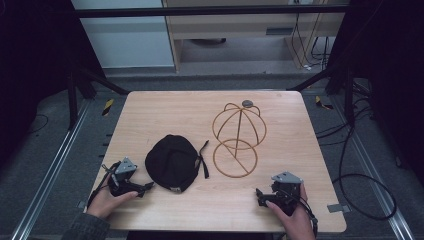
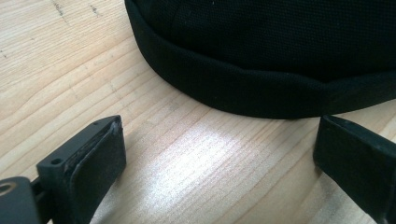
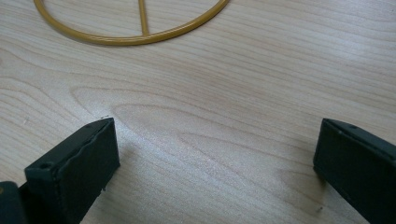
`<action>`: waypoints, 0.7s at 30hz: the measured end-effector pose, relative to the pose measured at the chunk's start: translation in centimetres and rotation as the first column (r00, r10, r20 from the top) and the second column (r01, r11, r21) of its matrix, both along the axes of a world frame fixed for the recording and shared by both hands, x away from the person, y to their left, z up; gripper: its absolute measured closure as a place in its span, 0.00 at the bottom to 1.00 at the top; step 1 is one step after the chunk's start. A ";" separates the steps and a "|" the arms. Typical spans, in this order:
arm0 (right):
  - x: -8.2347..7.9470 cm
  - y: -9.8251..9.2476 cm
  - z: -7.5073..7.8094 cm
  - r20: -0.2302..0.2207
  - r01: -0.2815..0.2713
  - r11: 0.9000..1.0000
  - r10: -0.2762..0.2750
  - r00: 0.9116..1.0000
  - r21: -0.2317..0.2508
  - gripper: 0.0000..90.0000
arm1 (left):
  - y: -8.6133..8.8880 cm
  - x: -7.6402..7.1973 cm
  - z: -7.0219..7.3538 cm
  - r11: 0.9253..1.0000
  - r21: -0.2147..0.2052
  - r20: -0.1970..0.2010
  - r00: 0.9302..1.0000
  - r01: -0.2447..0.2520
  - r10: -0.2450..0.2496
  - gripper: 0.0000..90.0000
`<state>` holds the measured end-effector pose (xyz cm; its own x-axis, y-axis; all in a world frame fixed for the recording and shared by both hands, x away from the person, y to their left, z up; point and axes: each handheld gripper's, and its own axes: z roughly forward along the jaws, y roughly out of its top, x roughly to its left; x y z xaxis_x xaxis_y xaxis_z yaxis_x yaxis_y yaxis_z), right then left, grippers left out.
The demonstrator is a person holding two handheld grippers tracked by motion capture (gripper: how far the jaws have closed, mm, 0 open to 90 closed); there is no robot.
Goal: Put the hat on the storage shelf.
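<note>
A black cap point(image 1: 171, 161) lies flat on the wooden table point(image 1: 150, 107), its strap trailing to the right. A gold wire hat stand point(image 1: 238, 134) sits right of it, round base ring toward me. My left gripper point(image 1: 148, 187) rests on the table just left of the cap, jaws wide open and empty; the cap's brim point(image 2: 243, 88) lies just beyond the gripper point(image 2: 217, 154). My right gripper point(image 1: 259, 195) rests near the front right edge, open and empty point(image 3: 217, 158), with the stand's base ring point(image 3: 130, 39) farther ahead.
A small dark round disc point(image 1: 247, 103) lies on the table behind the stand. Metal frame rails point(image 1: 45, 175) run along both sides of the table, and cables point(image 1: 360, 185) lie on the floor at the right.
</note>
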<state>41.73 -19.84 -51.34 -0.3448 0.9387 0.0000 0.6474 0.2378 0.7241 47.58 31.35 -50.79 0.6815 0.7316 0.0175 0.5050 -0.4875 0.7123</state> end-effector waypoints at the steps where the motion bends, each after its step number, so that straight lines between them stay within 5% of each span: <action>1: 0.0 0.0 0.0 0.001 -0.001 1.000 0.001 1.000 0.001 0.00 | 0.0 0.0 0.0 1.000 0.001 -0.002 1.000 -0.002 0.002 0.02; 9: 0.0 0.0 0.0 0.000 -0.001 1.000 0.001 1.000 0.000 0.00 | -0.2 -0.4 0.7 1.000 0.022 -0.036 0.999 0.019 -0.019 0.05; 21: 0.0 0.0 0.0 0.001 -0.001 1.000 0.001 1.000 0.001 0.00 | -1.1 -2.0 2.5 0.997 -0.039 -0.021 0.998 0.066 -0.067 0.05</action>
<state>41.74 -19.84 -51.35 -0.3457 0.9383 0.0008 0.6467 0.2376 0.7248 45.54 30.22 -48.32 0.7286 0.6844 -0.0257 0.4885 -0.4930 0.7199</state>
